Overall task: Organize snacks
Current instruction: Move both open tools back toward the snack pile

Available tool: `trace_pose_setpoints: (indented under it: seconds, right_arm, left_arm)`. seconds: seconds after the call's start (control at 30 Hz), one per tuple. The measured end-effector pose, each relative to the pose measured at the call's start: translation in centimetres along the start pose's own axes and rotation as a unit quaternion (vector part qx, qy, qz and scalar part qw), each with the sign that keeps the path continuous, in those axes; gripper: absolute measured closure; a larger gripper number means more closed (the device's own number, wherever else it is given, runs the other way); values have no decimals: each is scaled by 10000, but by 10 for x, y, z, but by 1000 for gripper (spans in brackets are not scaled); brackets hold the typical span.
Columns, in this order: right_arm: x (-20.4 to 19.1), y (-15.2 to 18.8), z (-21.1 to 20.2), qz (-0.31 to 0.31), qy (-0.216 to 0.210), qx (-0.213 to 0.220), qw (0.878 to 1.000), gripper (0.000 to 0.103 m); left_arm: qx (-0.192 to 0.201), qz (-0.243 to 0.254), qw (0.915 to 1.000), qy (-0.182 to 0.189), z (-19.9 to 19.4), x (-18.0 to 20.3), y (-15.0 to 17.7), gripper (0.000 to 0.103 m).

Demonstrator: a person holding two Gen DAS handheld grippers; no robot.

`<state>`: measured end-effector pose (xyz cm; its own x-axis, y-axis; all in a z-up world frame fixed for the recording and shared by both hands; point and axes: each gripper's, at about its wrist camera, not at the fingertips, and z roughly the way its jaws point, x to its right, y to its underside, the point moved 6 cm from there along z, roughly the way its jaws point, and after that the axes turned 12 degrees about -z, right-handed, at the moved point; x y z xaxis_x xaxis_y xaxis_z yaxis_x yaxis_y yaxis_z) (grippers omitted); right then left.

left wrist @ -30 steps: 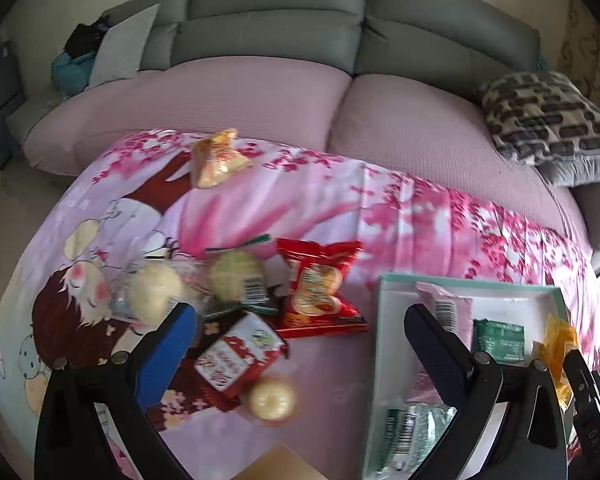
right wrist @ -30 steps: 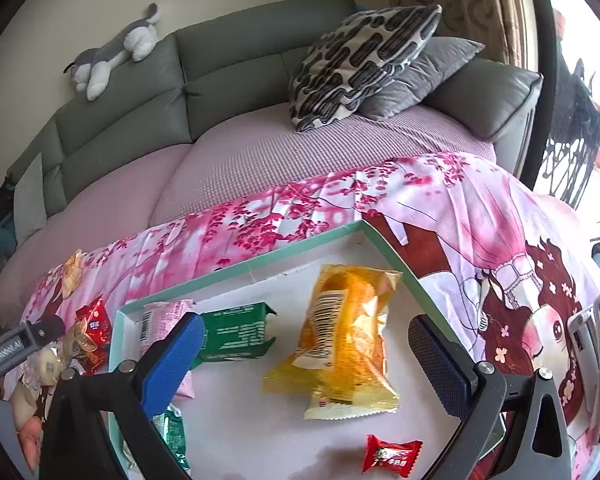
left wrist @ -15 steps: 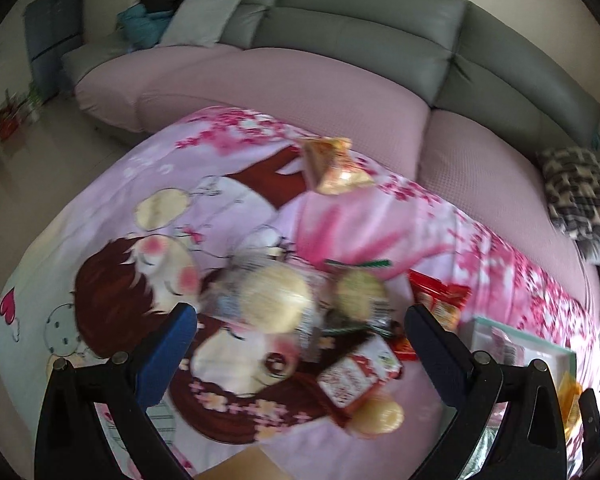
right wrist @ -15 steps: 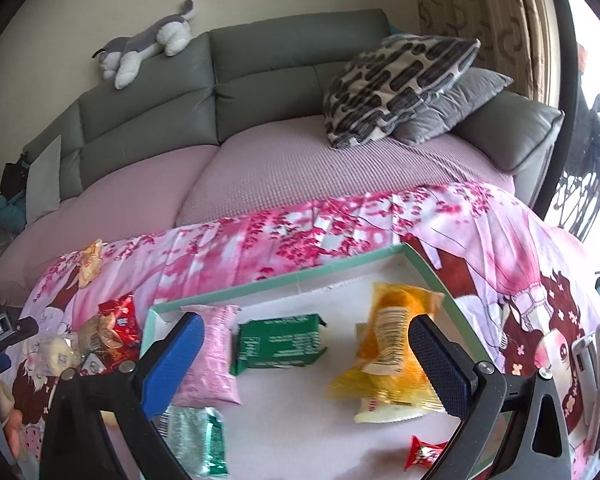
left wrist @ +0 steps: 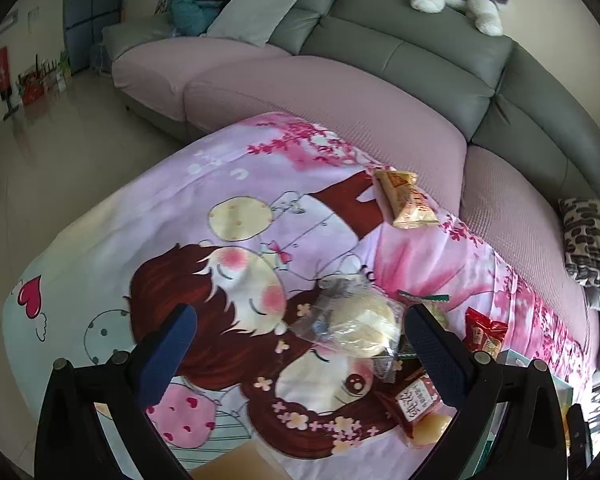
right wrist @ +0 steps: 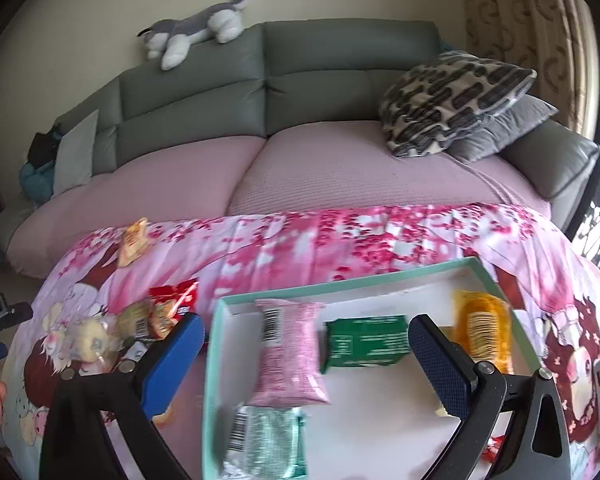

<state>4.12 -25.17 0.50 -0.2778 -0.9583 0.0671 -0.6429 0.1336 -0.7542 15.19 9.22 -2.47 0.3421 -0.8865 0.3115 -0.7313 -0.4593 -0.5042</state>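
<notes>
My left gripper point(left wrist: 300, 344) is open and empty above the cartoon-print cloth point(left wrist: 220, 264). A clear-wrapped pale bun point(left wrist: 356, 324) lies between its fingers, nearer the right one. A red-and-white pack point(left wrist: 416, 398), a small round bun point(left wrist: 430, 428), a red packet point(left wrist: 482, 334) and an orange packet point(left wrist: 406, 200) lie around it. My right gripper point(right wrist: 306, 354) is open and empty over the teal-rimmed white tray point(right wrist: 216, 364). The tray holds a pink pack point(right wrist: 290, 352), a green box point(right wrist: 364, 340), an orange-yellow pack point(right wrist: 482, 332) and a green-silver pack point(right wrist: 266, 440).
A grey sofa with pink seat covers point(left wrist: 340, 92) runs behind the cloth-covered table. A patterned cushion point(right wrist: 448, 100) and a plush dog point(right wrist: 196, 36) sit on it. The loose snack pile point(right wrist: 112, 328) lies left of the tray. Floor point(left wrist: 40, 160) is at left.
My left gripper has swung left, away from the tray, so the wrapped bun now lies between its fingers. My right gripper has shifted left over the tray. Both stay open.
</notes>
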Motion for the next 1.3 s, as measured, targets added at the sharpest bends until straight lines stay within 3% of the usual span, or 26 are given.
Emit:
trace_pose_setpoints:
  seconds: [0.33,0.73,0.97,1.3]
  right_arm:
    - [-41,-4,1,-277,-341,33,9990,0]
    - [-101,6,9,-682,-966,-226,9927,0]
    - [-117,20,21,-750,-1044,-550,9902,0]
    - [-126,29,28,-794,-1115,-756,9877,20]
  left_arm:
    - [-36,-311,9993,-196,2,-31,-14,0]
    - [75,215,9992,-328,7,-21,-8,0]
    - [-210,291,9993,-48,20,-8,4,0]
    - [-396,501,9979,52,32,8,15,0]
